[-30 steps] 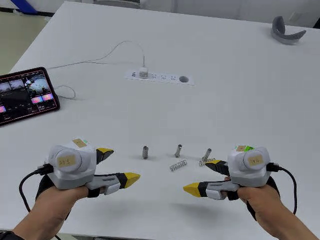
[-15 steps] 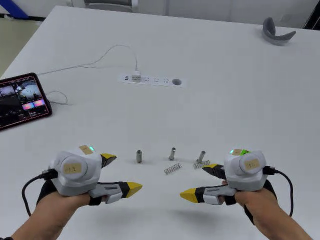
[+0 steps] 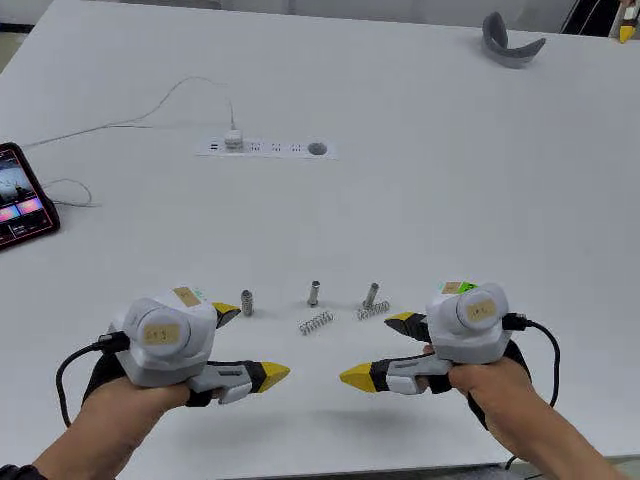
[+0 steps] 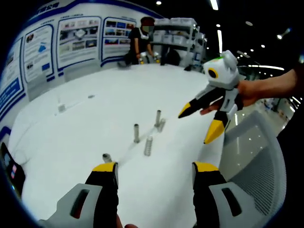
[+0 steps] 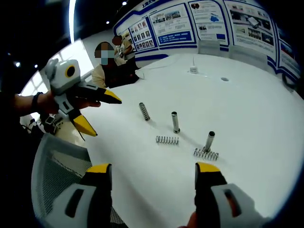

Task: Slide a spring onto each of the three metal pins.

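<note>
Both my claws are wide open with nothing in them. My left claw (image 3: 248, 342) hovers over the near edge of the white table (image 3: 450, 180), and my right claw (image 3: 378, 348) faces it, yellow tips pointing inward.

The three pins stand upright in a row between and just past the tips. The left pin (image 3: 247, 303) looks ribbed, like it has a spring round it. It sits right by my left claw's upper tip. The middle pin (image 3: 314, 292) and the right pin (image 3: 371, 295) are bare.

Two loose springs lie flat on the table. One spring (image 3: 315, 322) is just in front of the middle pin. The other spring (image 3: 374, 311) is at the foot of the right pin, maybe touching it.

Further back are a power strip (image 3: 265, 148) with a cable plugged in and a tablet (image 3: 20, 195) at the left edge.
</note>
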